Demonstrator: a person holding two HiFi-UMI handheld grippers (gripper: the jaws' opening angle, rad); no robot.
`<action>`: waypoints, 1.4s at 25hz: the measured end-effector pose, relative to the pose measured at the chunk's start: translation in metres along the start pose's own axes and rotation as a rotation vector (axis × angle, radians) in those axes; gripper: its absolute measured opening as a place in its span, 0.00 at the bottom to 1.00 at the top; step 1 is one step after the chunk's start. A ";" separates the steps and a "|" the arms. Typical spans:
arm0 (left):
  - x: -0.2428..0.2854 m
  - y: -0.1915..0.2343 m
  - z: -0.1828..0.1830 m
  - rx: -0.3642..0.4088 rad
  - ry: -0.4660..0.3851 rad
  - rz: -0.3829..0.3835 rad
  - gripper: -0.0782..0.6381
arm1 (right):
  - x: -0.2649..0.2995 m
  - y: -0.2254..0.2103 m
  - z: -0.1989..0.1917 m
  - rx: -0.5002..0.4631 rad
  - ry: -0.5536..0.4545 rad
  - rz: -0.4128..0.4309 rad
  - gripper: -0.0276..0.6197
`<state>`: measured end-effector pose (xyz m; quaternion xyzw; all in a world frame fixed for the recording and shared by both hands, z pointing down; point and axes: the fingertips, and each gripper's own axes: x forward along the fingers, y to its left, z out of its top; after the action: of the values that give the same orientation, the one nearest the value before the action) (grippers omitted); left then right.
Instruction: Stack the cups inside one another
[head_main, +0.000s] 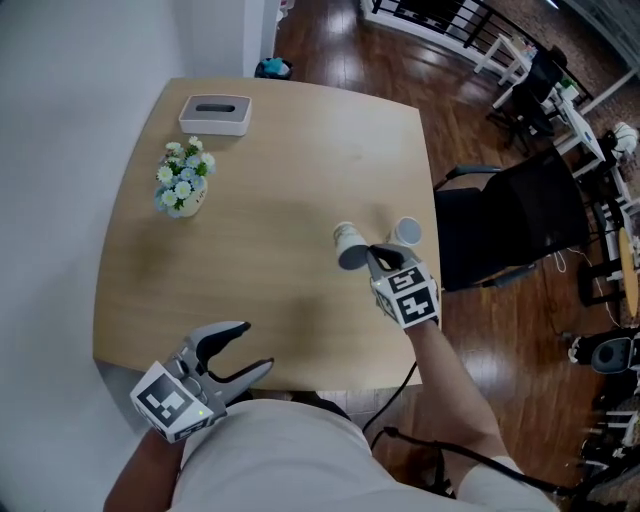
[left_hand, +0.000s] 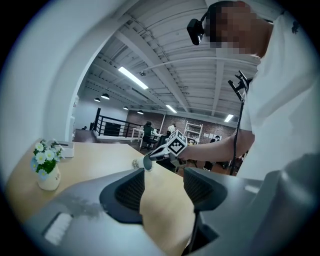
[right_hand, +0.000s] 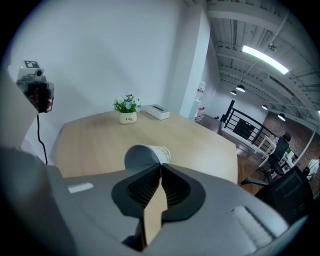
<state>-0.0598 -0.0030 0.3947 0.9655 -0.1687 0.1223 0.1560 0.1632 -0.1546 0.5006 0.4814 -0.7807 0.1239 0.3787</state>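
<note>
Two cups sat toward right side of table (head_main: 250, 220). Tilted cup (head_main: 348, 246) was pinched by rim in right gripper (head_main: 372, 255), jaws clenched on it. Upright cup (head_main: 407, 232) stood just beside. Left gripper (head_main: 255, 347) was released, empty, near front-left edge.

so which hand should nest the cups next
Right. The right tool is shut on the rim of the held cup, and the other cup stands beside it. The left tool is open, empty, at the near edge of the table.
</note>
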 end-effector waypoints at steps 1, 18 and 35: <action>0.006 -0.001 0.001 0.000 -0.003 -0.005 0.46 | -0.007 -0.011 0.000 0.000 0.007 0.000 0.07; 0.085 -0.031 0.010 -0.030 -0.020 -0.020 0.46 | -0.051 -0.153 -0.050 -0.035 0.211 0.104 0.07; 0.118 -0.036 0.022 -0.039 -0.024 0.015 0.46 | -0.018 -0.173 -0.066 0.019 0.350 0.310 0.07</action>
<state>0.0652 -0.0127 0.3990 0.9624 -0.1803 0.1086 0.1716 0.3449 -0.1933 0.5029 0.3303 -0.7666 0.2696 0.4802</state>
